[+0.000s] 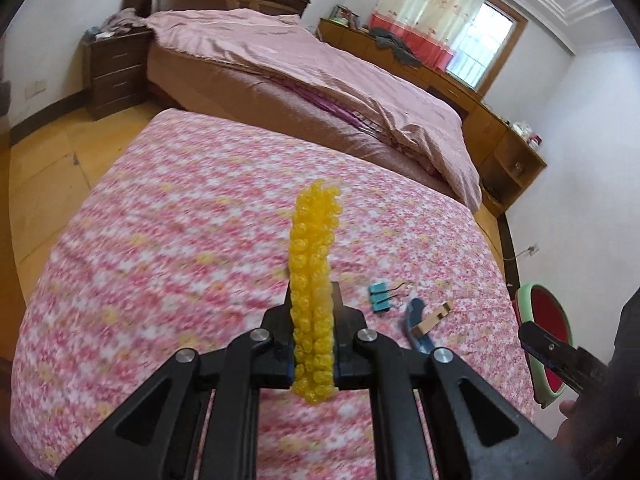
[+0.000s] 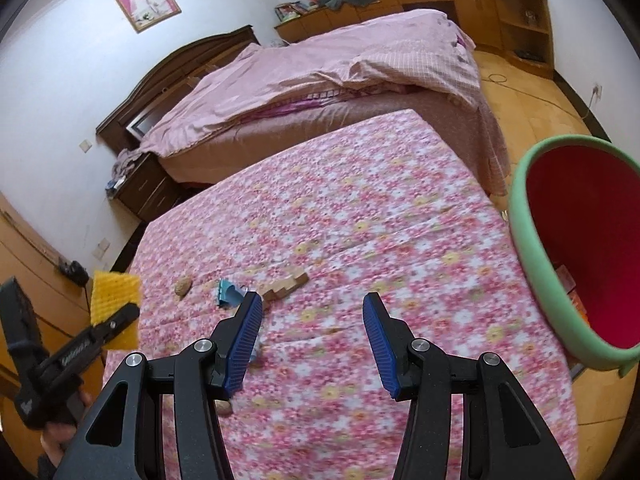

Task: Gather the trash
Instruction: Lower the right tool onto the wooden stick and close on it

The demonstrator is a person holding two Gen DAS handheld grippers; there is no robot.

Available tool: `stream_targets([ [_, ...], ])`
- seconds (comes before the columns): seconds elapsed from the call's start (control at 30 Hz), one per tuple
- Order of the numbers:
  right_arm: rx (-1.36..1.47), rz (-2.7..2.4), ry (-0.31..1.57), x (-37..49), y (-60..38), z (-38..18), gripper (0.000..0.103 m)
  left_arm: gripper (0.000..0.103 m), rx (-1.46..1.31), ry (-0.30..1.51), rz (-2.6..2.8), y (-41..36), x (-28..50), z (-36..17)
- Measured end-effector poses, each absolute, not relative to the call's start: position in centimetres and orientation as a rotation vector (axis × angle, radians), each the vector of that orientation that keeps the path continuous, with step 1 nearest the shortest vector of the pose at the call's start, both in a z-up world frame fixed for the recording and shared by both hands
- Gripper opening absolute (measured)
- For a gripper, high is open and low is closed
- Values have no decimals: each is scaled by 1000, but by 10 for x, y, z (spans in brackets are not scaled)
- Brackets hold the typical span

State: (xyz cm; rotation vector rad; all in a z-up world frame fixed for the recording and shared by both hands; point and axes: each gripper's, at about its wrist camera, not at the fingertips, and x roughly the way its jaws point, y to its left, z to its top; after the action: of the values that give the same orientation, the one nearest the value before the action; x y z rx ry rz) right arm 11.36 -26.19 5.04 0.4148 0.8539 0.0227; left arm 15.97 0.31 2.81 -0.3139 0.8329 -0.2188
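Plainly, the left gripper (image 1: 312, 344) is clenched on a yellow bubble-wrap strip (image 1: 313, 264), whose long axis runs straight out along the fingers toward the upper middle of the left wrist view; the free end stands well past the fingertips and a short stub pokes out behind the pads near the bottom of the frame. In the right wrist view the same piece shows broadside at the left edge, a flat, roughly square yellow sheet held on edge above the floral table (image 2: 360, 208), so the grip pinches its thin dimension only. That is the main risk: the sheet is soft and slippery, and a quick swing toward the green-rimmed bin (image 2: 524, 240) at the right of the frame could let it flop, slide out, or catch the rim and fall outside. The right gripper (image 2: 312, 332) hangs released and empty over the table, its left finger close to a crumpled blue wrapper (image 2: 228, 292) and a wooden block (image 2: 286, 285), which a careless pass might knock away. A small brown lump (image 2: 183, 286) lies further left; it may be a nut shell, though the blur makes that uncertain.
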Motion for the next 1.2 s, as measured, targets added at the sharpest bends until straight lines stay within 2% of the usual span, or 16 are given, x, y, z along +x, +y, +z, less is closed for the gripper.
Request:
stream_targets([
  [0.27, 417, 9, 898, 136, -236, 39, 54, 11, -326, 833, -156, 31, 148, 11],
  [0.73, 577, -58, 1001, 178, -221, 3, 53, 11, -385, 850, -168, 49, 148, -7],
  [0.77, 587, -60, 1005, 181, -221, 0, 45, 11, -388, 851, -170, 49, 148, -8],
  [0.93, 608, -57, 1007, 188, -220, -5, 27, 11, -398, 842, -180, 51, 148, -6],
  [1.2, 652, 5, 982, 187, -221, -4, 14, 11, -401, 830, -181, 51, 142, 0],
])
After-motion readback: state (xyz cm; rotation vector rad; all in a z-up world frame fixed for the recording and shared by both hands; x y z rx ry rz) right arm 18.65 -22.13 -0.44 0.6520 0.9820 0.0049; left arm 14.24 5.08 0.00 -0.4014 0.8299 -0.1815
